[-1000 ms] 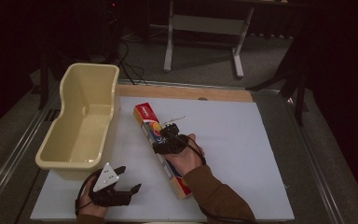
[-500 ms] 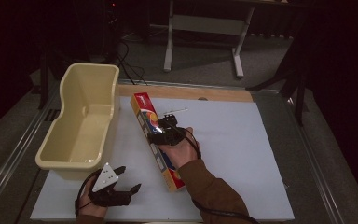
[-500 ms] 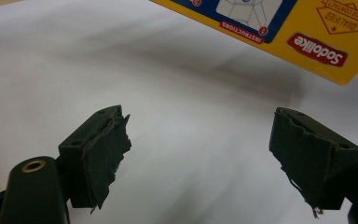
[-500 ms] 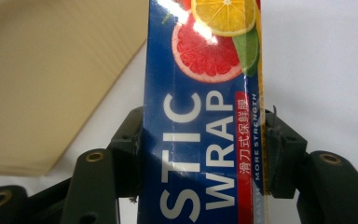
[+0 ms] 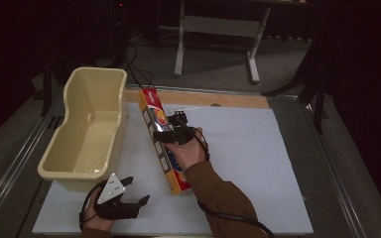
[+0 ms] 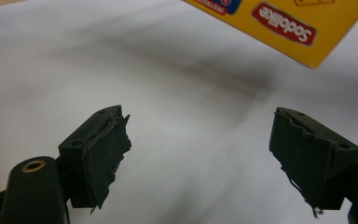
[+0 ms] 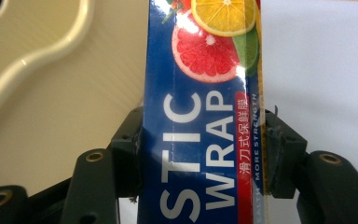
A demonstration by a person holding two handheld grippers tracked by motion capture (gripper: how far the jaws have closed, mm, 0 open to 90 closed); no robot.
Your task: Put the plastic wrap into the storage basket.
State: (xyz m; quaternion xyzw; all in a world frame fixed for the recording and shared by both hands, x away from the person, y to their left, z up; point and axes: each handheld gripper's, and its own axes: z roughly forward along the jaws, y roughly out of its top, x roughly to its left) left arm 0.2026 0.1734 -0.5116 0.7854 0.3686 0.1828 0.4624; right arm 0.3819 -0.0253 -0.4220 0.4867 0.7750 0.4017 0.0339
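Note:
A long yellow and blue plastic wrap box point(image 5: 162, 144) is held off the white board, tilted, with its far end near the tub. My right gripper point(image 5: 171, 133) is shut on its middle; in the right gripper view the two pads point(image 7: 129, 154) press both sides of the box point(image 7: 200, 130), whose face shows citrus pictures and white lettering. My left gripper point(image 5: 131, 196) rests low at the front left of the board, open with nothing between its fingers point(image 6: 103, 149). A yellow corner of the box point(image 6: 289, 23) hangs above it in the left gripper view.
A cream plastic tub point(image 5: 87, 130) stands at the left, partly on the white board point(image 5: 258, 163). A wooden strip point(image 5: 218, 99) runs along the board's far edge. Metal table rails point(image 5: 335, 168) flank both sides. A metal stand point(image 5: 218, 29) rises beyond the table.
My right gripper has lifted the box and carried it left toward the tub, and the box's far end now reaches farther back. The left gripper has stayed where it was.

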